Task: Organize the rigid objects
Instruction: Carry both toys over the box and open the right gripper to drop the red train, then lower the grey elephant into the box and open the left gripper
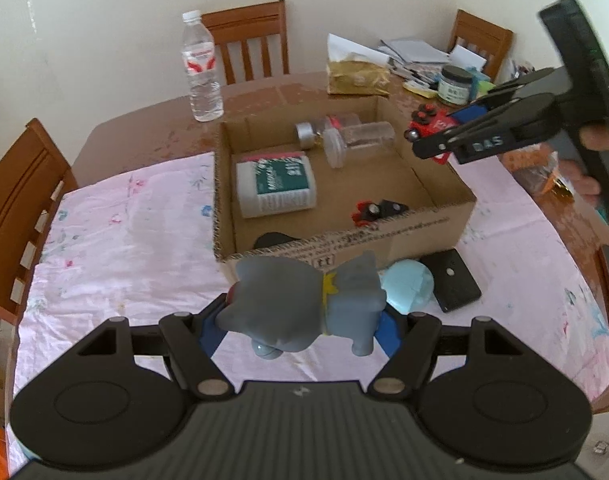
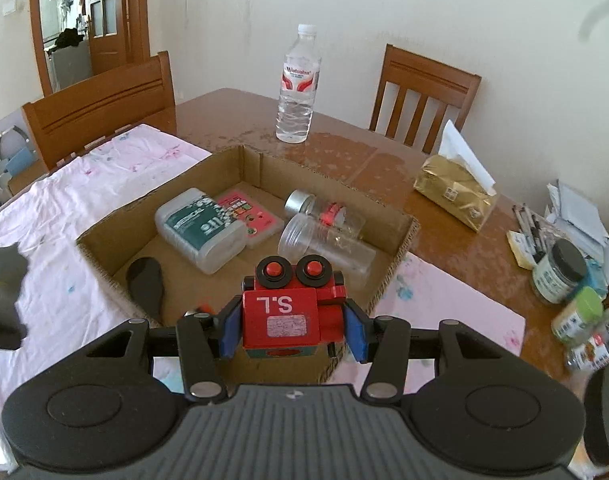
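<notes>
My left gripper is shut on a grey elephant figure with a yellow collar, held above the pink cloth just in front of the cardboard box. My right gripper is shut on a red toy train marked "S.L", held over the near wall of the box; in the left wrist view that gripper hangs beside the box's right wall. In the box lie a white wipes container, two clear jars, a pink card and a small red-and-black toy.
A water bottle stands behind the box on the brown table. A gold tissue pack, jars, pens and papers crowd the right side. A light-blue round toy and a black plate lie before the box. Wooden chairs surround the table.
</notes>
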`<state>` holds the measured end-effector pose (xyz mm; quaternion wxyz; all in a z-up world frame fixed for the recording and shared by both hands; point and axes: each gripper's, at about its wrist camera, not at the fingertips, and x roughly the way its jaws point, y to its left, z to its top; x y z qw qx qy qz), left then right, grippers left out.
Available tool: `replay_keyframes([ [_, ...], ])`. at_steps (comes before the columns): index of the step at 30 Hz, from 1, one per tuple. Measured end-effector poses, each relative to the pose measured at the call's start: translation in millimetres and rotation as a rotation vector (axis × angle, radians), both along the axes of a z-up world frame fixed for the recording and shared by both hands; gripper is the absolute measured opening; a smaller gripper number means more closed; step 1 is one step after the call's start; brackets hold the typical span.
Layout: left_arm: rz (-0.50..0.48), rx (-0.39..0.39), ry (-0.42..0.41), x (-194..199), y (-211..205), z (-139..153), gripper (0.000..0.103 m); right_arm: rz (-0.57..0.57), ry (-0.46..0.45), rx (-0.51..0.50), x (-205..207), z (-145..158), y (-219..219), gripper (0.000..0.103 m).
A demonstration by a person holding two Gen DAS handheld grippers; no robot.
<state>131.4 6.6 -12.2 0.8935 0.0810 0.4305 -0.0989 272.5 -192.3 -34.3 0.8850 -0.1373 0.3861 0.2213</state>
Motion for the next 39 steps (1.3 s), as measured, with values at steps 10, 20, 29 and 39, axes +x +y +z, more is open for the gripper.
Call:
replay_keyframes([
  [10, 0.018, 0.01, -0.009, 13.1, 3.6, 4.4, 0.072, -0.005, -0.052, -0.015, 11.6, 0.1, 10.0, 0.103],
  [20, 0.0, 0.005, -0.043, 41.1, 0.1, 11.2, 0.072, -0.18, -0.015, -0.017, -26.0, 10.8, -10.0, 0.103],
  [29, -0.005, -0.012, -0.057, 79.7, -1.7, 8.8, 0.072, -0.305, 0.041, -0.026, -63.7, -9.3, -20.6, 0.103],
  [39, 0.041, -0.015, -0.081, 98.4, 0.5, -10.6, 0.1, -0.413, 0.108, -0.015, -86.6, -25.9, -38.9, 0.103],
])
